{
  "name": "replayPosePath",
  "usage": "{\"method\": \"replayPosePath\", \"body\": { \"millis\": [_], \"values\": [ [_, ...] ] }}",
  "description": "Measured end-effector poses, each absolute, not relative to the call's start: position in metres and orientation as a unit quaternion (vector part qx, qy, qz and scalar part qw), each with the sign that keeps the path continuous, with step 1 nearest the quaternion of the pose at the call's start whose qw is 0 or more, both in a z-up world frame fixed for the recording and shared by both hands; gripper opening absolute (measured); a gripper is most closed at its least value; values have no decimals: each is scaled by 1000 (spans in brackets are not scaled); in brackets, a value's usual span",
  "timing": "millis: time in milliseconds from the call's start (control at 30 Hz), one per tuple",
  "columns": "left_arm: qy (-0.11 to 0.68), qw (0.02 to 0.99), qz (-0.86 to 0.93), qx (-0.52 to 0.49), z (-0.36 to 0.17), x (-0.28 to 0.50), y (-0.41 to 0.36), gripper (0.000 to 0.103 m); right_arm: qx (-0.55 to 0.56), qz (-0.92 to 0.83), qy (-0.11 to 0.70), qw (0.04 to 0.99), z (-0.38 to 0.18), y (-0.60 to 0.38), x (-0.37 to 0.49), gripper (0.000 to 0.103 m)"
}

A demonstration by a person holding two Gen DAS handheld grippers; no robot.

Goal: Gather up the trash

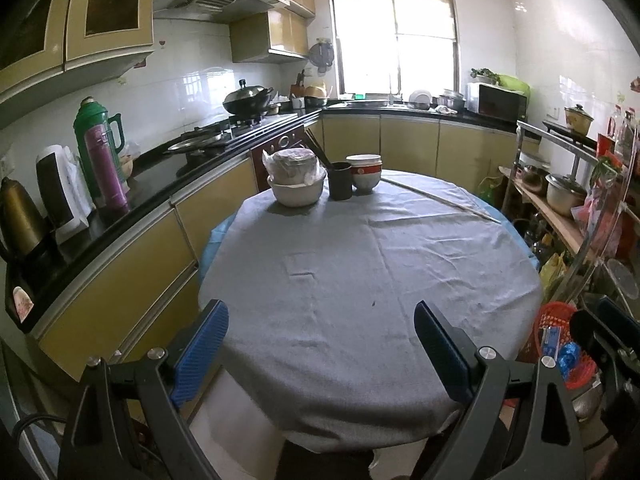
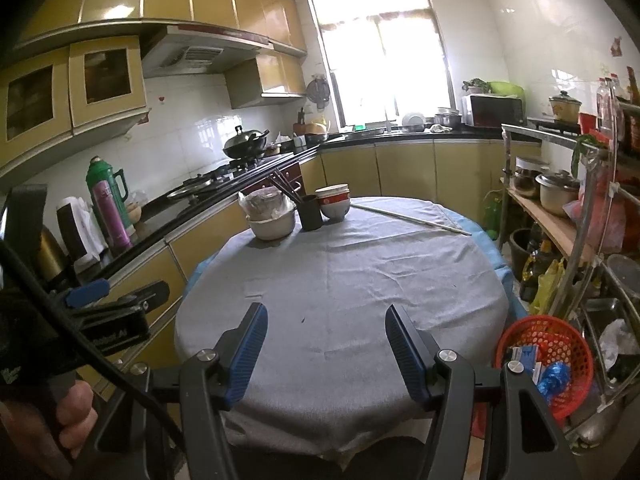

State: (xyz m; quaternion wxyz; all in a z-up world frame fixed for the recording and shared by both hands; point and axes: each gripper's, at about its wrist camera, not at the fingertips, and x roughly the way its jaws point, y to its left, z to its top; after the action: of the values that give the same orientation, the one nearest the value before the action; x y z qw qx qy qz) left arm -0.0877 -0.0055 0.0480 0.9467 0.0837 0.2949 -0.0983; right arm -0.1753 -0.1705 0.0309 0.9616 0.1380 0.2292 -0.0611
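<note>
Seemingly empty, the left gripper (image 1: 320, 354) hovers over the grey-clothed worktop (image 1: 360, 264), jaws wide apart; the red basket (image 1: 554, 320) of wrappers sits at right, half hidden behind the other tool. Seen from the right gripper (image 2: 326, 346), jaws apart holding nothing, the basket (image 2: 532, 336) stands beside the worktop, its lower edge cut off.

Tablecloth (image 1: 360, 280): grey matt cloth, creased. Basket (image 2: 560, 344): red plastic mesh. Countertop (image 1: 160, 172): glossy black. Wall tiles (image 1: 192, 80): glossy white.
</note>
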Motion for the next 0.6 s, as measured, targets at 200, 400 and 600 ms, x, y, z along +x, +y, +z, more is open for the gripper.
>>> {"method": "replayPosePath", "body": {
  "millis": [200,400,600],
  "values": [
    [297,945,-106,89,46,-88,-10,94,142,-63,232,960,27,-174,-177,65],
    [300,944,-114,82,43,-81,-5,94,135,-75,230,961,32,-172,-170,65],
    [302,944,-110,76,37,-64,2,94,128,-83,235,960,30,-165,-153,67]
  ]
}}
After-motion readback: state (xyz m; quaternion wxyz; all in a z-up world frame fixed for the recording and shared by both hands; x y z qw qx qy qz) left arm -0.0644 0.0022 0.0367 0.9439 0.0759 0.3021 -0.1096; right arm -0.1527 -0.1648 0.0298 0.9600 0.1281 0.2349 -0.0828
